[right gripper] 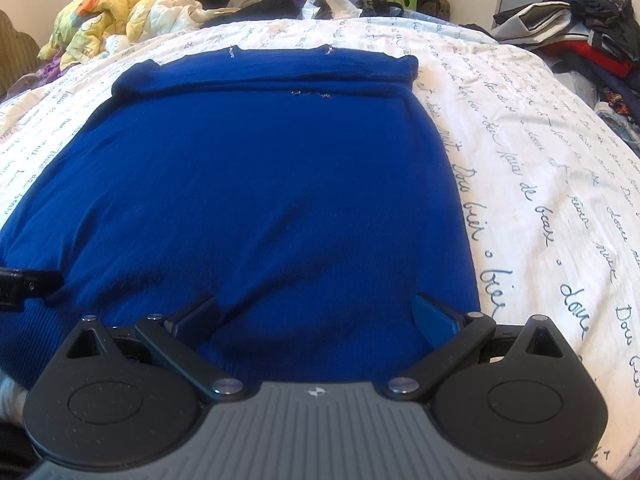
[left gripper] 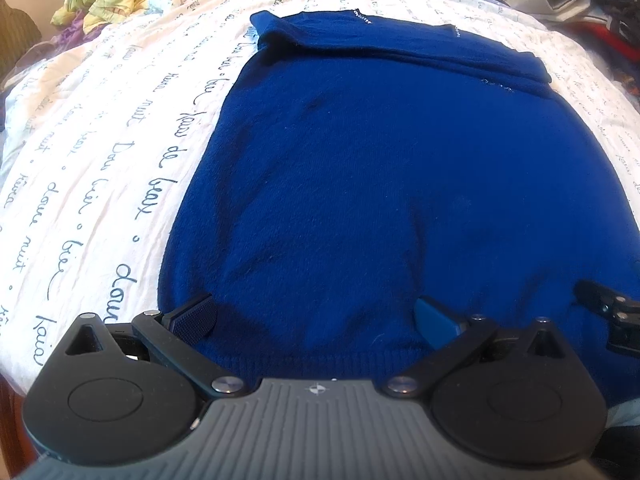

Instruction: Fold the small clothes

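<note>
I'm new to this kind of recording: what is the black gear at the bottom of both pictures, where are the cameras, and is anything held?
Each picture comes from a fisheye camera on a hand-held gripper, looking along its two fingers. The left gripper and right gripper are both open over the near hem of a blue sweater, gripping nothing. The sweater lies flat on a white bedsheet with printed script. Piled clothes sit at the far edge.

The white bedsheet [left gripper: 120,152] carries repeated cursive script (mostly unclear), with "de", "nuit" and "bien" readable.
</note>
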The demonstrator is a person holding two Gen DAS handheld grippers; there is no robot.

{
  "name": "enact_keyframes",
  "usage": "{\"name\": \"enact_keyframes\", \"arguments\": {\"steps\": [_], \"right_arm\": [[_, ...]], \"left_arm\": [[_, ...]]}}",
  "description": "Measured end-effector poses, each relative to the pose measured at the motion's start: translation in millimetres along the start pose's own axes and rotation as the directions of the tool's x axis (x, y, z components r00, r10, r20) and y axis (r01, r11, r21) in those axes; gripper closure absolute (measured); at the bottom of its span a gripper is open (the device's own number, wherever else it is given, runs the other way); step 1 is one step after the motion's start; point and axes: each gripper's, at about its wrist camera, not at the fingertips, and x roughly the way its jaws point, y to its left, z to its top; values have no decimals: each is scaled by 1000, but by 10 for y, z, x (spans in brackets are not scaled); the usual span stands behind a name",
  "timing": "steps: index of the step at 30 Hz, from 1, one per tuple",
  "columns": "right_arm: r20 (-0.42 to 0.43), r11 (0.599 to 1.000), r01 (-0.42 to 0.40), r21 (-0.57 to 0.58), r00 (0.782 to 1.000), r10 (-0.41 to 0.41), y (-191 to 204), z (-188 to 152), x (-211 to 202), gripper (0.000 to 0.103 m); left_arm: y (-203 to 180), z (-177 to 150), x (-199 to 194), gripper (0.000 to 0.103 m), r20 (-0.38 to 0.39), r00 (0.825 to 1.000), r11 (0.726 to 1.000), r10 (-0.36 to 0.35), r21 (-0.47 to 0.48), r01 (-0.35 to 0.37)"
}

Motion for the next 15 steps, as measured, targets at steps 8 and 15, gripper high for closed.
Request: {"name": "enact_keyframes", "arguments": {"steps": [8, 15], "right_arm": [[-21, 999, -13, -42, 1000, 12, 29, -77, -76, 0], [-49, 974, -218, 67, 974, 221, -410, -60, -286, 0]], "left_arm": [[64, -25, -30, 0, -3, 1000, 1000, -22, 0, 22], [651, -256, -258, 0, 68, 987, 980, -143, -132, 151]]}}
